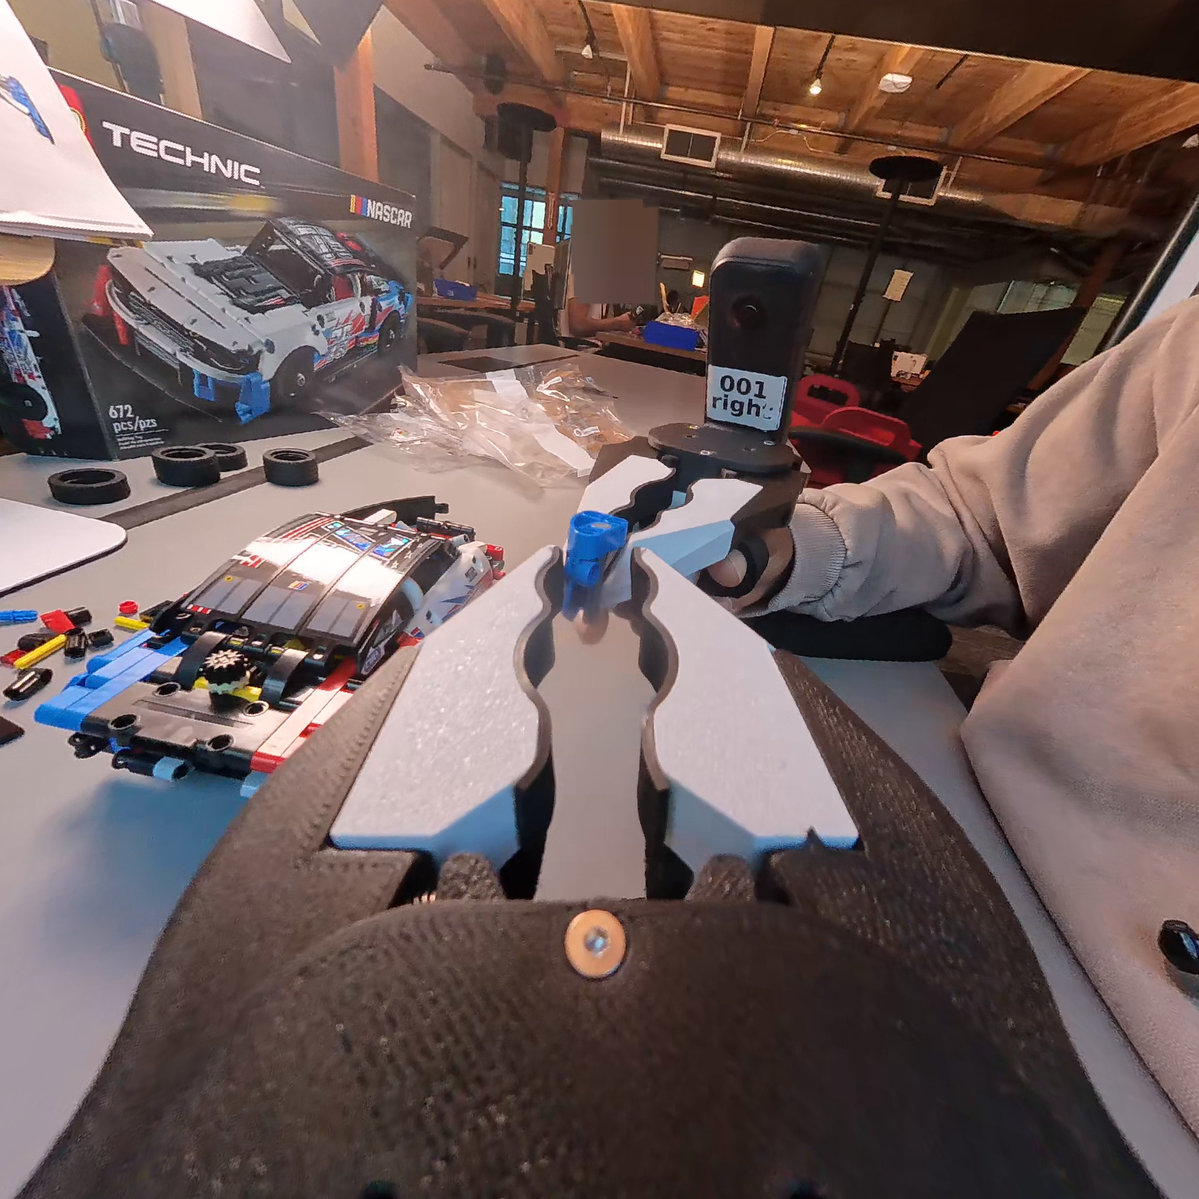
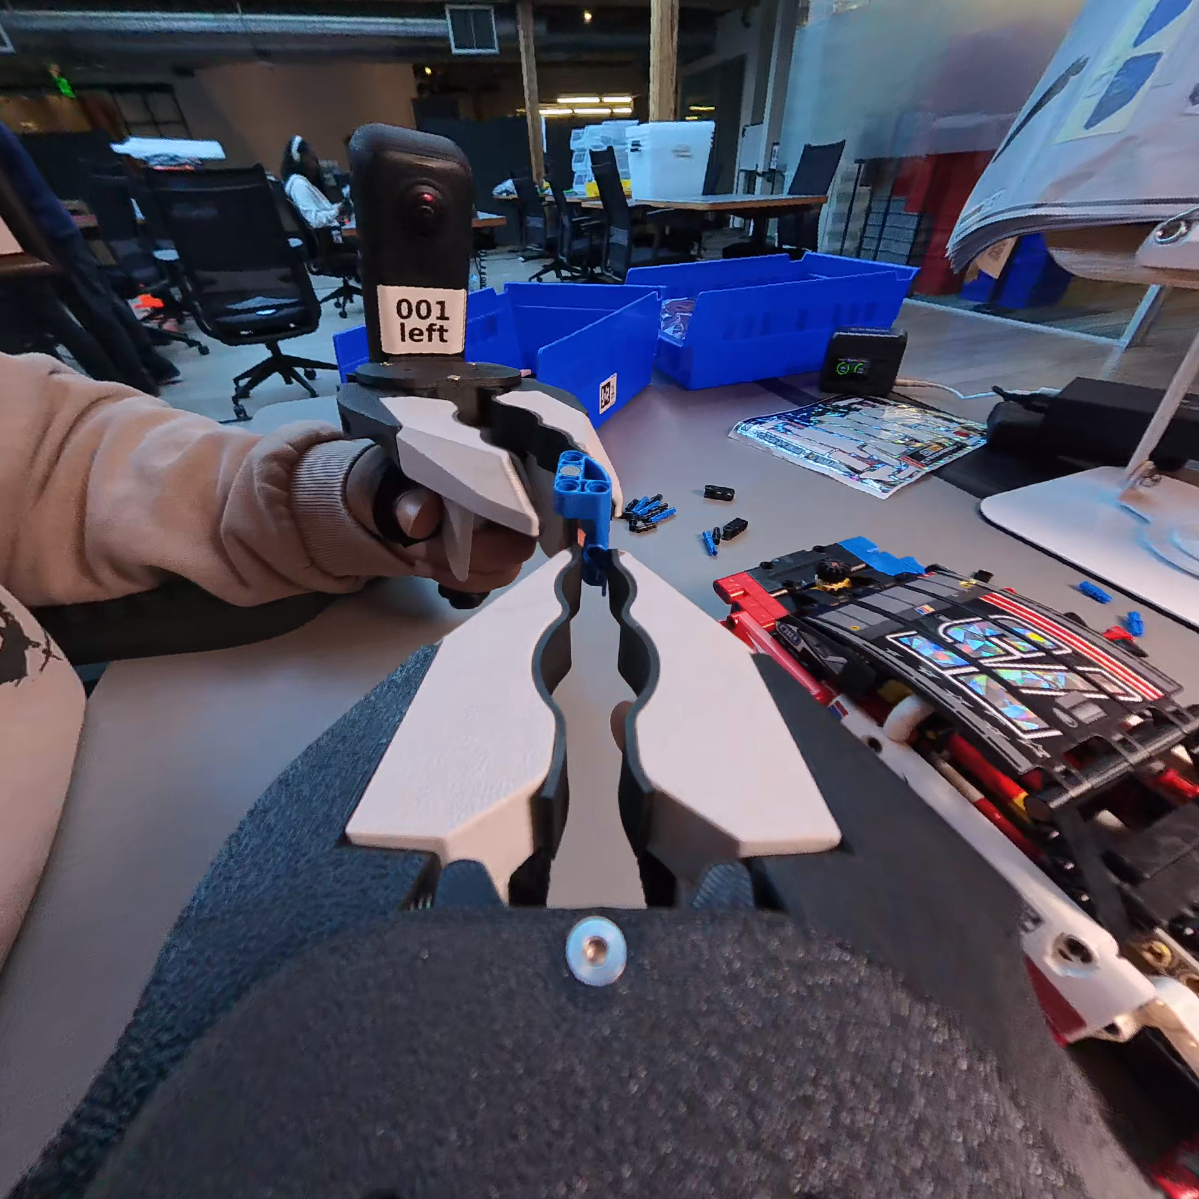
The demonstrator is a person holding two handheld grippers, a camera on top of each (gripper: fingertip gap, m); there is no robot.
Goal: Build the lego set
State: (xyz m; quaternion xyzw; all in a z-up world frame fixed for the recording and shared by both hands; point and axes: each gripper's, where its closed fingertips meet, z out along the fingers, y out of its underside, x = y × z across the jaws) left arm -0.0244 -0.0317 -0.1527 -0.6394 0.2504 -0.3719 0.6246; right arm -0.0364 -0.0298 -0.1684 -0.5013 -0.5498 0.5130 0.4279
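the left claw (image 1: 593,561) and right claw (image 2: 593,559) meet tip to tip above the table (image 1: 130,876), both clamped on a small blue lego piece (image 1: 587,551), its lower end hidden between their tips.

We observe a bright blue connector piece (image 2: 584,496) between pale grey fingers (image 2: 473,701) edged in black, on textured black gripper bodies. The car model (image 1: 285,623) carries a black roof with red and white stripes and iridescent, multicoloured panels, over blue, red and white bodywork. Loose pins (image 2: 649,509) are blue and black, the tyres (image 1: 185,466) black, the bins (image 2: 772,318) blue, the tabletop (image 1: 162,908) grey, the sleeve (image 2: 162,480) beige.
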